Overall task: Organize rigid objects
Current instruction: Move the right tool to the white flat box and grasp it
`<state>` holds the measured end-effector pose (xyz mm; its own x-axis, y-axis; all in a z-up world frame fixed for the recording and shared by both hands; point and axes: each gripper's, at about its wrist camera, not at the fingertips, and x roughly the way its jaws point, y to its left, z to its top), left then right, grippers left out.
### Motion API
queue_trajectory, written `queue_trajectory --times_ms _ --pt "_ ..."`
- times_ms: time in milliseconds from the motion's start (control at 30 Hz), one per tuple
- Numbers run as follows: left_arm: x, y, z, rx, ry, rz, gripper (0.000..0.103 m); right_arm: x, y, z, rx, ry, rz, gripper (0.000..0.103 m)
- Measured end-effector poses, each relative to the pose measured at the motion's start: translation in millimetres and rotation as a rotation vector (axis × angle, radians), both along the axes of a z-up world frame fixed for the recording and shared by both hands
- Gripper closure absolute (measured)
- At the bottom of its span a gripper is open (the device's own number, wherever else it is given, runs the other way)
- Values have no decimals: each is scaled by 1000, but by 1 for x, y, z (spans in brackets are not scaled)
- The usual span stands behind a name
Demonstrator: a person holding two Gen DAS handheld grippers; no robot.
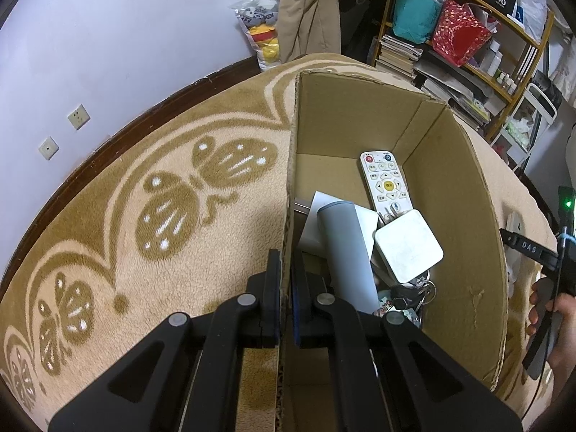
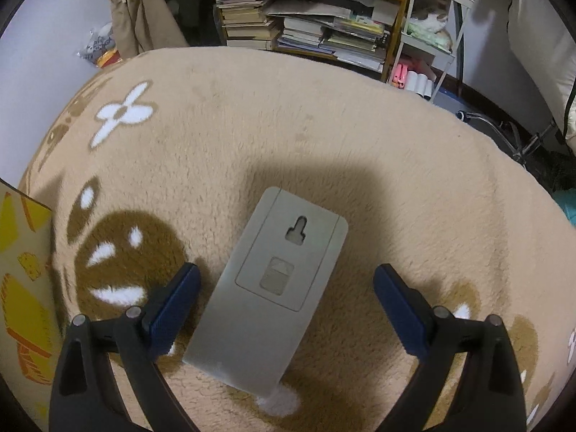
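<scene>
My left gripper is shut on the left wall of an open cardboard box, one finger on each side of the wall. In the box lie a white remote control, a white square device, a grey cylinder, white paper and keys. My right gripper stands open low over the carpet. A flat grey-white rectangular device with a keyhole slot lies face down between its blue pads, which do not press on it. In the left wrist view that gripper shows beyond the box's right wall.
A beige carpet with brown and white patterns covers the floor. The box's printed outer wall stands at the left of the right wrist view. Shelves with books and bags stand behind, and a wall with sockets is on the left.
</scene>
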<state>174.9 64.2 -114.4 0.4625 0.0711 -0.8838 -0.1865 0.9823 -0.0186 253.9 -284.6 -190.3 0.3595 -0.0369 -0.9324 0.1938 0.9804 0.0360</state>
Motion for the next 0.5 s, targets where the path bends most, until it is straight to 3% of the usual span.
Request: queue_trajectory --times_ms 100,233,300,400,500 --pt "0 0 0 0 0 1 98 -3 -1 -3 7 -21 2 5" --pt "0 0 0 6 1 0 98 -4 0 -1 2 -31 -10 22" --pt "0 0 0 7 1 1 98 -3 2 0 5 -30 0 36" --pt "0 0 0 8 1 -1 98 -1 7 4 -11 -22 -3 46" --pt "0 0 0 9 1 -2 98 -3 11 6 -19 -24 -2 49"
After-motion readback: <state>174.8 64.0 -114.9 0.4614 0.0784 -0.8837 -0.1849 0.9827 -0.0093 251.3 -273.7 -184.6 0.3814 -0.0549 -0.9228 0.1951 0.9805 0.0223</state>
